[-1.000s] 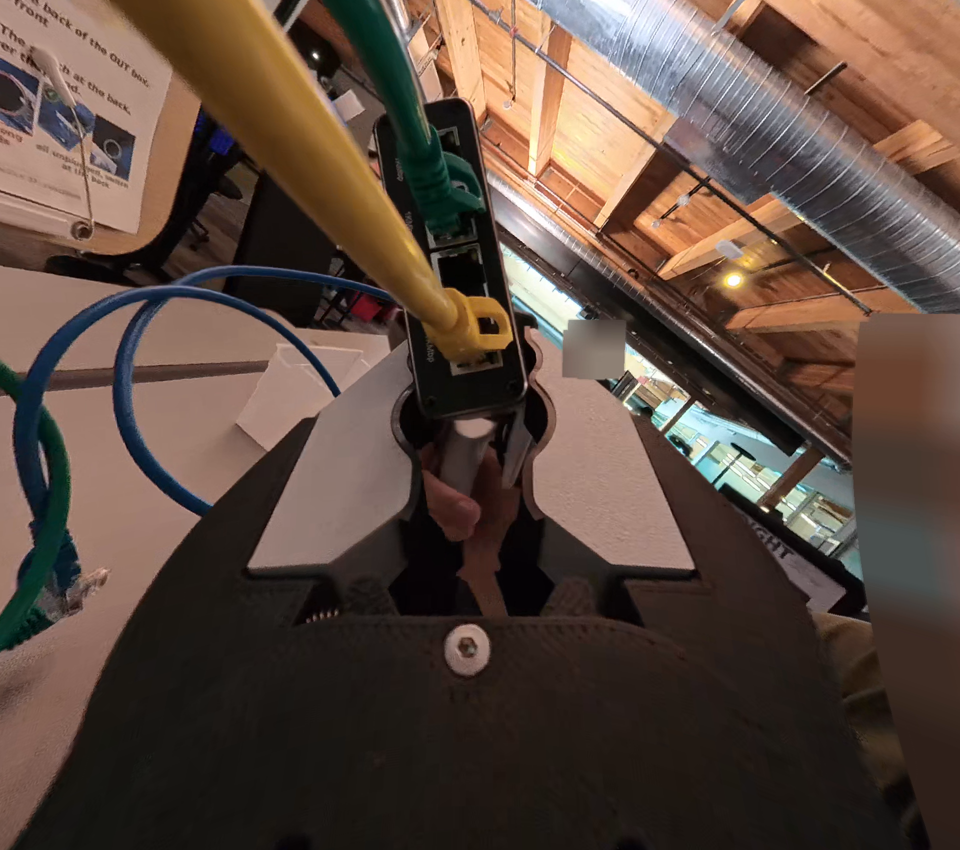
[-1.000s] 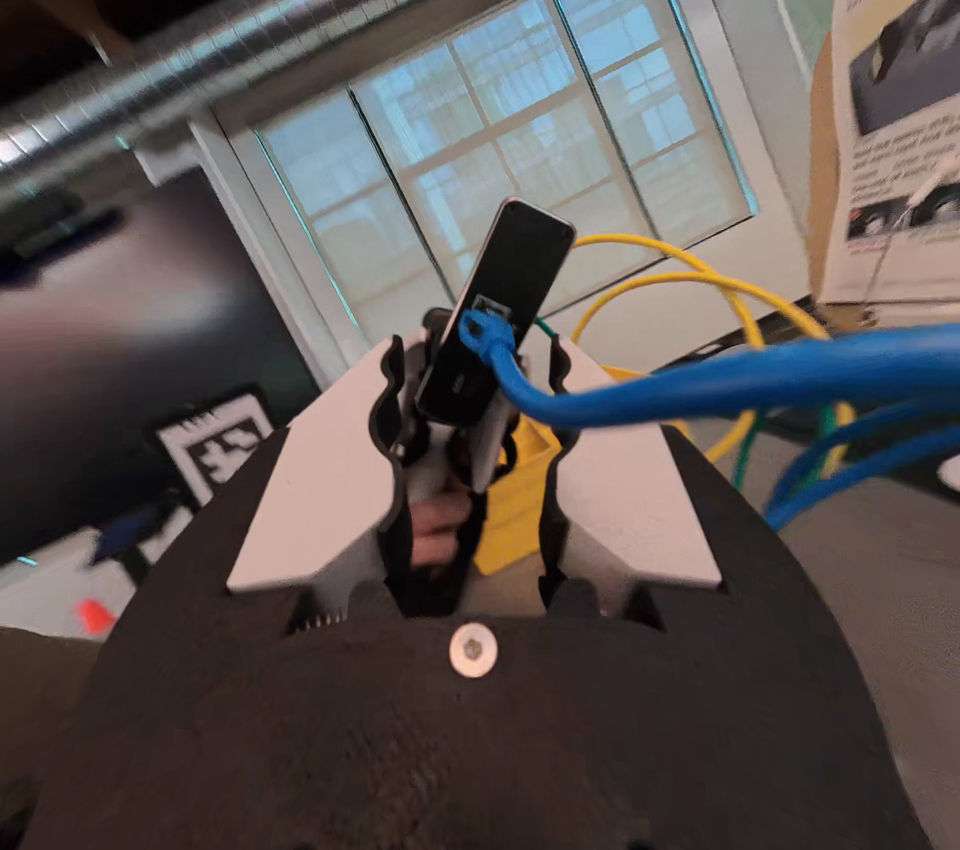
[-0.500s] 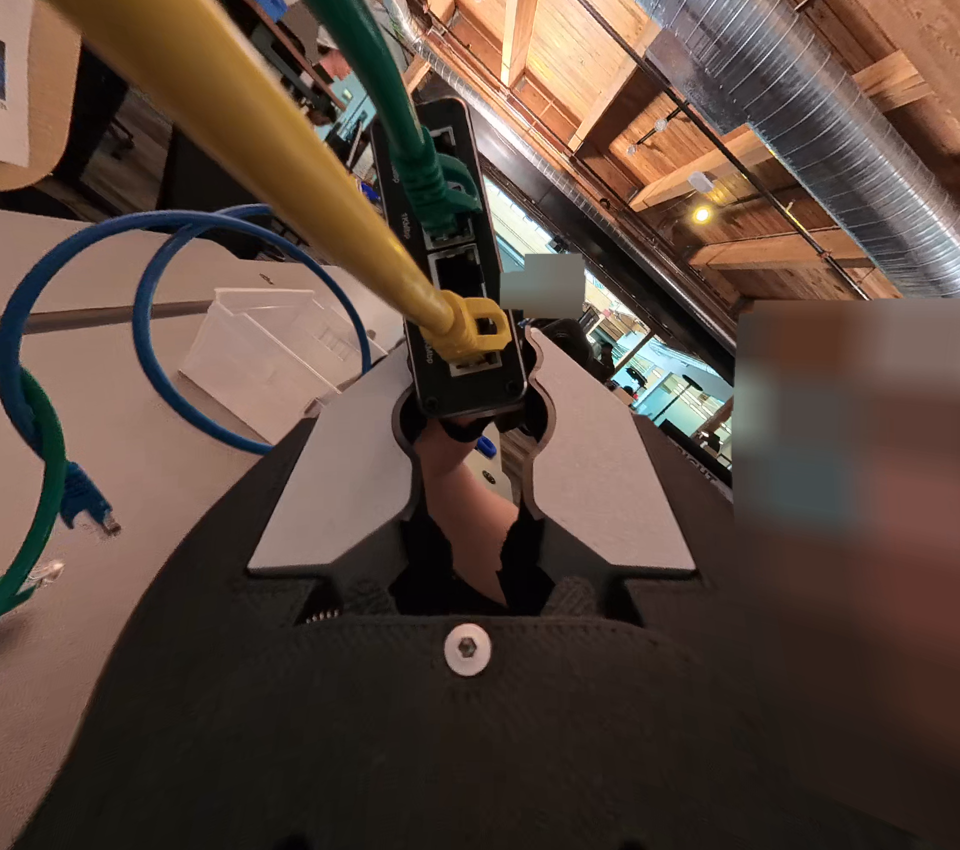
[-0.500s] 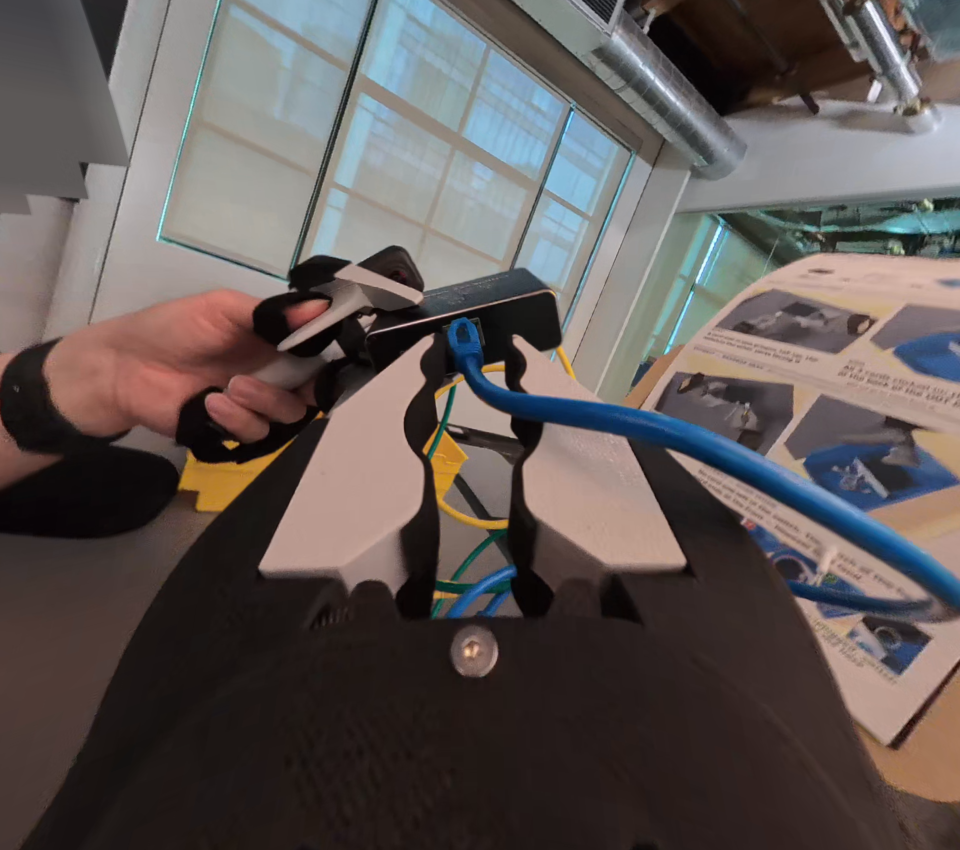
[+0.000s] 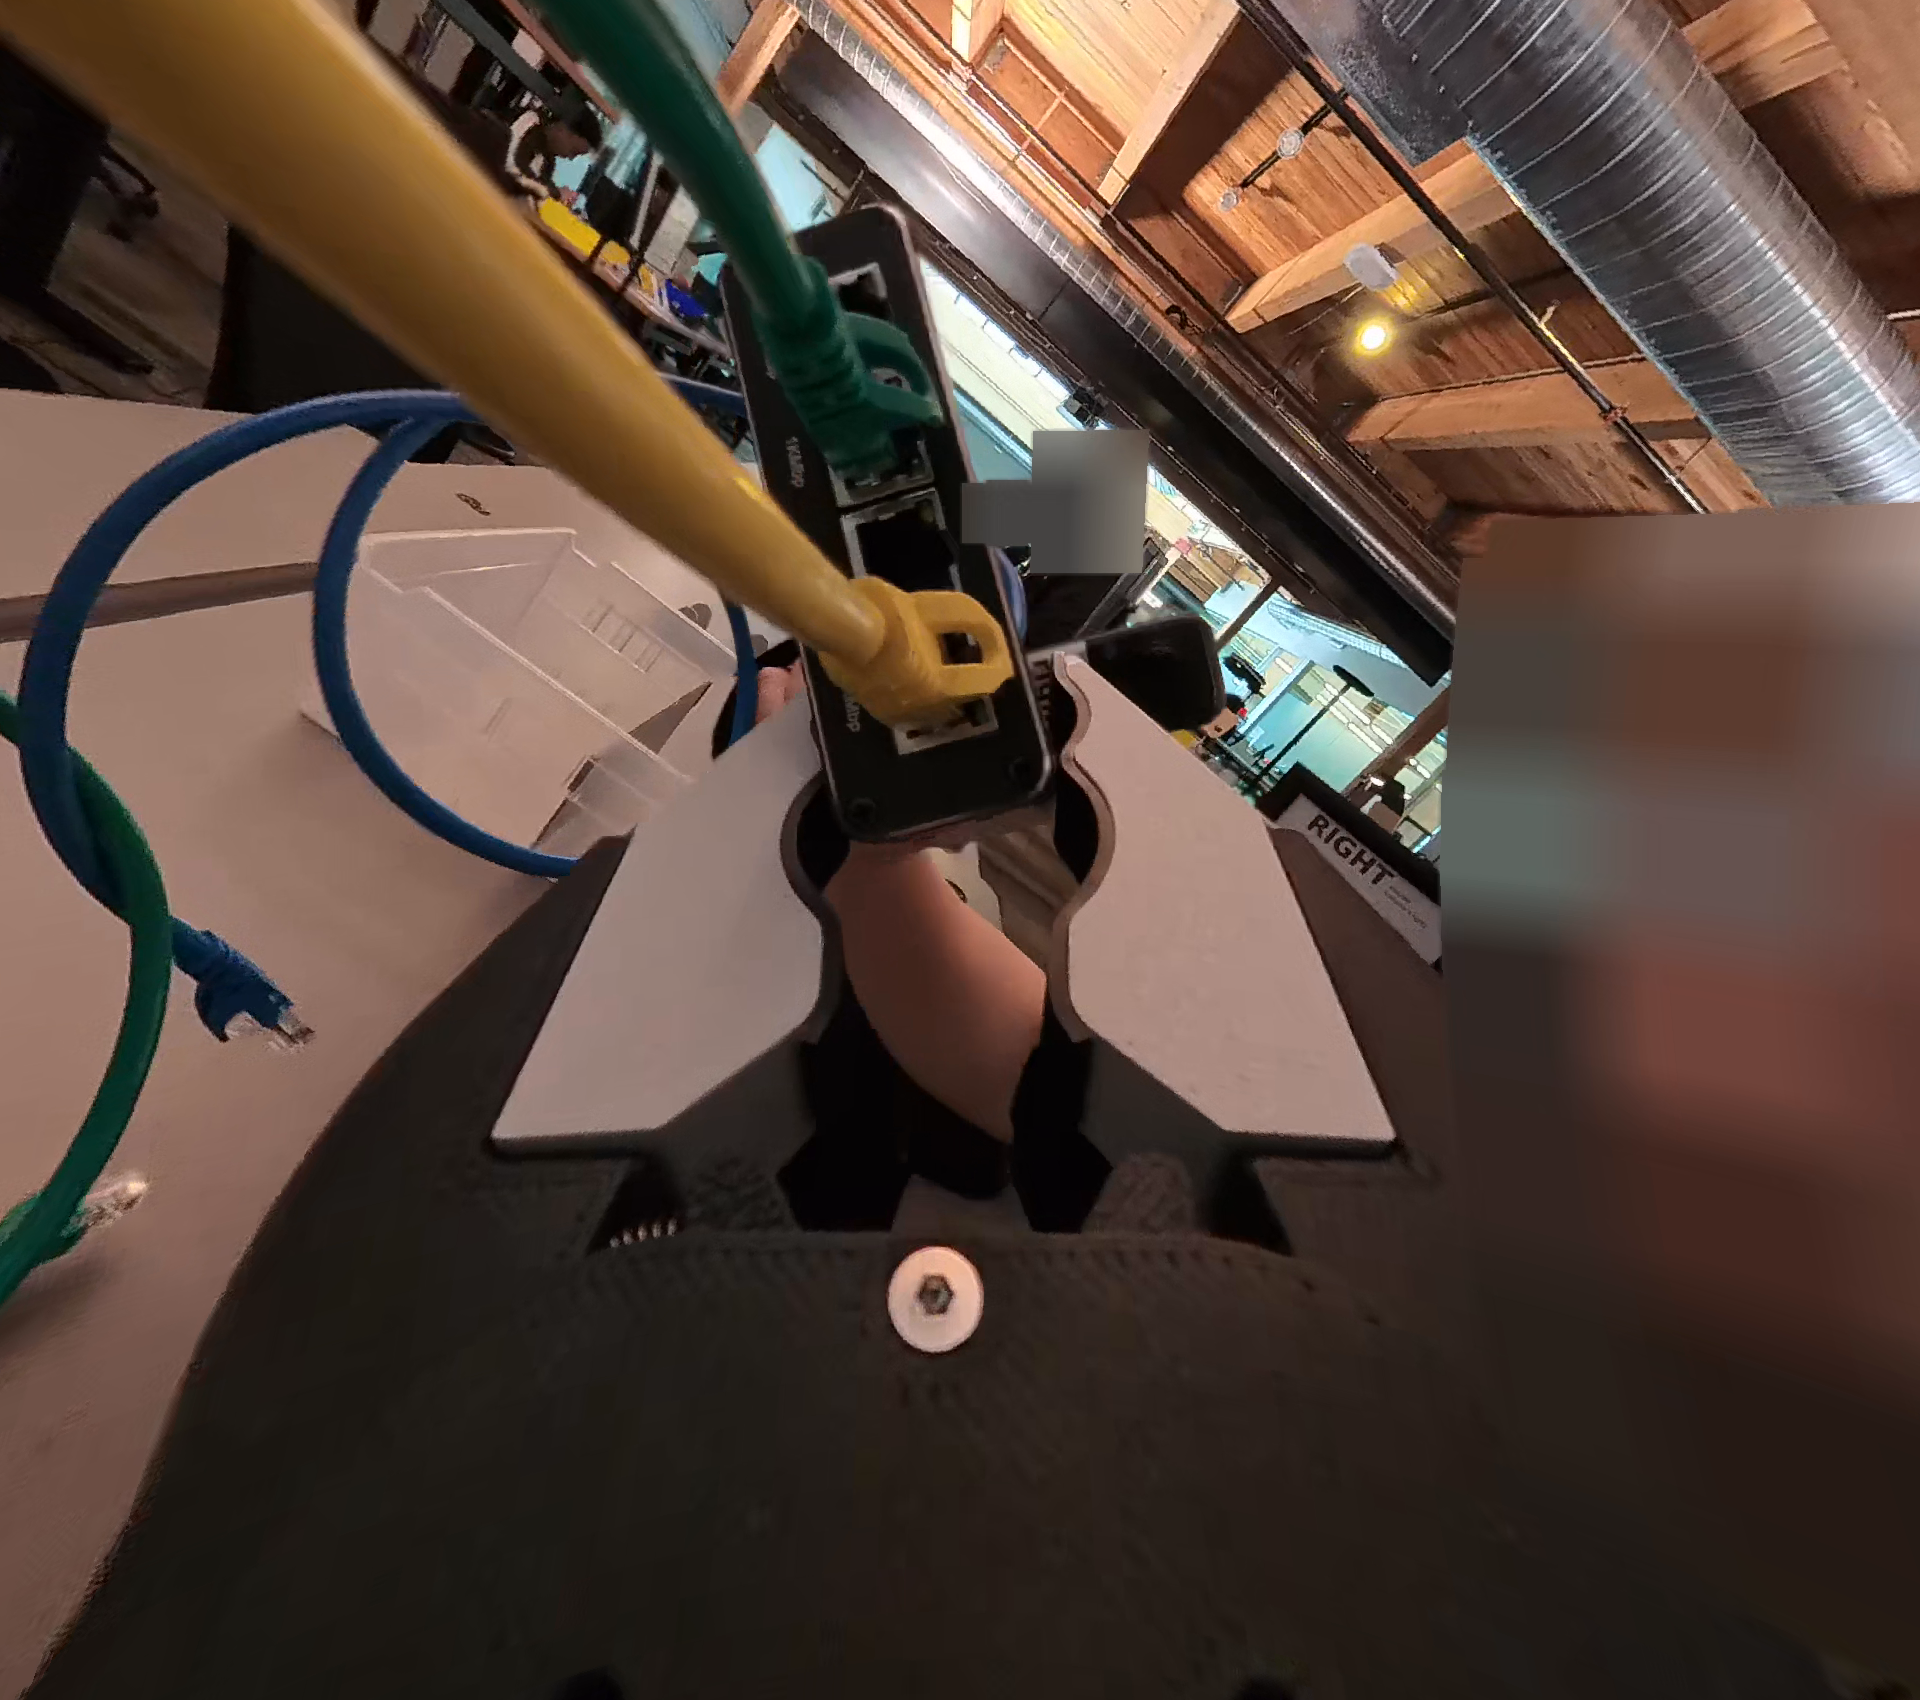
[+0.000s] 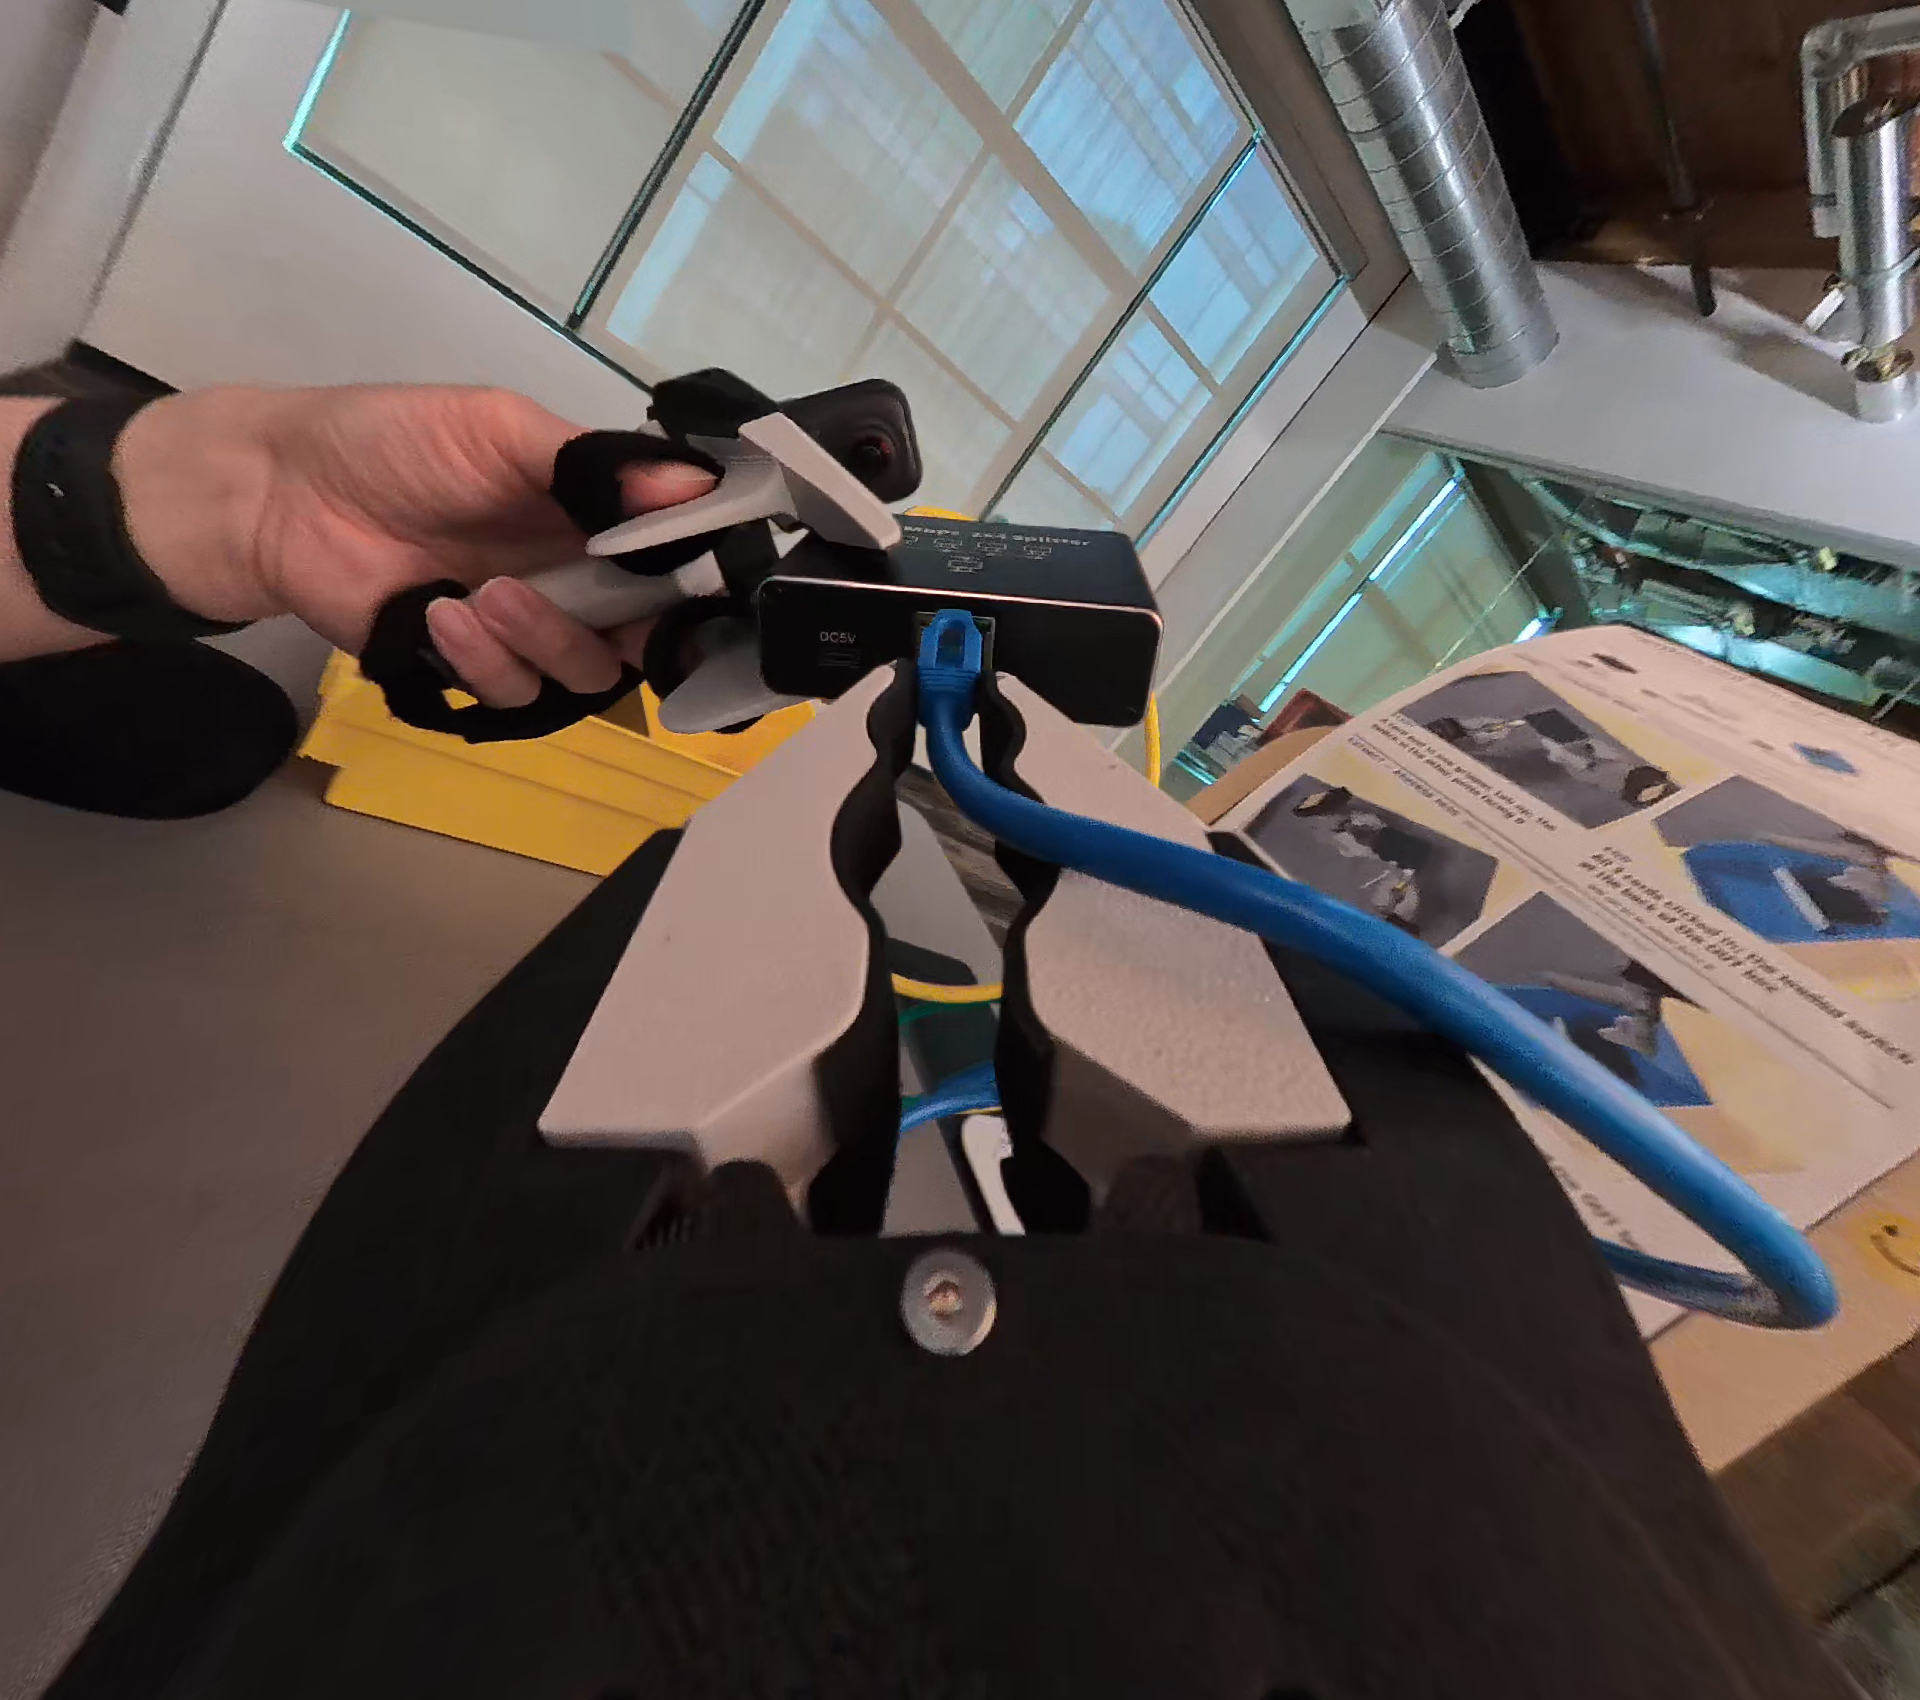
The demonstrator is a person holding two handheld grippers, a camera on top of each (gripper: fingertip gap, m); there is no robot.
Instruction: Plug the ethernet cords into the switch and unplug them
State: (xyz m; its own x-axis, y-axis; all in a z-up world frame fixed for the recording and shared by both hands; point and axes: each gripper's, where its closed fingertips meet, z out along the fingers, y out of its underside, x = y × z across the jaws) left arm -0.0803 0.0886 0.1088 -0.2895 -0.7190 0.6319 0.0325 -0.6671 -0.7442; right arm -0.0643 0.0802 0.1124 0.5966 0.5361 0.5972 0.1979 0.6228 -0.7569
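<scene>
Left tool [image 5: 940,777]: clamped on the black switch [image 5: 883,507], held off the desk [image 5: 260,819], yellow cord [image 5: 416,248] and green cord [image 5: 727,144] plugged in. Right tool [image 6: 940,705]: parted around the plugged blue cord [image 6: 1195,871], barely apart.

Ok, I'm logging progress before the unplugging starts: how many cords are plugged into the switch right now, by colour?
Yellow cord: 1
Green cord: 1
Blue cord: 1
Total: 3 plugged into the switch
</scene>
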